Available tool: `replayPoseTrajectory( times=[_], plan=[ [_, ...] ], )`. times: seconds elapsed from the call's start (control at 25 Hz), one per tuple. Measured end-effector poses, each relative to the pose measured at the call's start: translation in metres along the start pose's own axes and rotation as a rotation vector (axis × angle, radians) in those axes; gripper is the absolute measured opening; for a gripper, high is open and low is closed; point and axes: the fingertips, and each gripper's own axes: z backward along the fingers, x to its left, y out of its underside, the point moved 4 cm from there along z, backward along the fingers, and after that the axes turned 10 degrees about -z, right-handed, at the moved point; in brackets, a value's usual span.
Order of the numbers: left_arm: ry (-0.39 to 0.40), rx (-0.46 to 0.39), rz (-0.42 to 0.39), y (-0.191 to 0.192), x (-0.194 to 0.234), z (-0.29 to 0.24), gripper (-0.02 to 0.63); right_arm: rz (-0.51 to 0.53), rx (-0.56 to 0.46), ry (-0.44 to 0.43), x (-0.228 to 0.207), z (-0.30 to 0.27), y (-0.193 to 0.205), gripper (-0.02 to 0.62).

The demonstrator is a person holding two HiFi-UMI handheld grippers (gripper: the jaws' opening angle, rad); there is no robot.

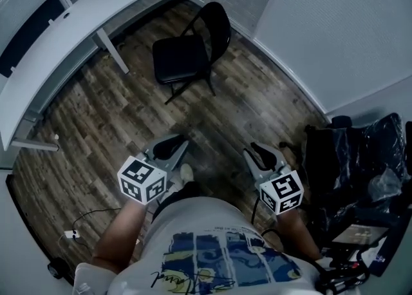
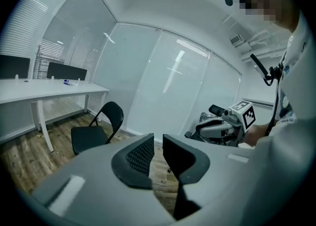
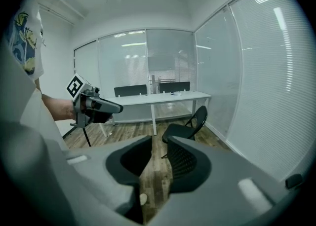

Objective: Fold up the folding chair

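While the person is standing on the wood floor with a gripper in each hand, the folding chair is sitting unfolded well ahead of them, upright on its legs, its black seat flat and level. It is standing on the floor just off the near end of the white bench, with its backrest turned toward the frosted glass wall and its seat facing out along the floor. Neither gripper is touching it; both are well apart from it.

The left gripper is hanging in front of the person's body, pointing forward and a little down. Its fingers are standing only a narrow gap apart, and nothing is lying between them; the chair is showing off to the left, beyond them. The right gripper is being held level with the left one, also aimed forward and downward. Its fingers are parted somewhat wider and are holding nothing, with only bare floor showing through the gap and the chair just above them in the distance.

Over by the floor's right edge, a heap of black bags is lying against the wall, and a thin cable is trailing across the floor at the person's left.
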Motion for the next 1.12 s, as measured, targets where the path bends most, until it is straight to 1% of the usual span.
replayPoseTrajectory(
  times=[0.2, 0.44, 0.64, 0.76, 0.92, 1.12],
  plan=[
    [0.003, 0.008, -0.018, -0.011, 0.04, -0.015, 0.061, 0.007, -0.02, 0.003, -0.008, -0.036, -0.028, 0.086],
    [-0.032, 0.024, 0.02, -0.01, 0.067, -0.043, 0.071, 0.001, -0.004, -0.027, -0.038, -0.072, -0.043, 0.101],
    [-0.089, 0.032, 0.049, -0.018, 0.086, -0.067, 0.071, 0.03, 0.021, -0.084, -0.068, -0.104, -0.064, 0.106],
    [-0.132, 0.023, 0.066, -0.03, 0.092, -0.085, 0.071, 0.05, 0.027, -0.123, -0.092, -0.118, -0.082, 0.106],
    [-0.187, 0.0, 0.068, -0.051, 0.094, -0.116, 0.071, 0.09, 0.028, -0.169, -0.132, -0.132, -0.105, 0.106],
    [-0.25, 0.002, 0.073, -0.06, 0.093, -0.147, 0.071, 0.094, 0.044, -0.203, -0.176, -0.149, -0.111, 0.107]
  ],
)
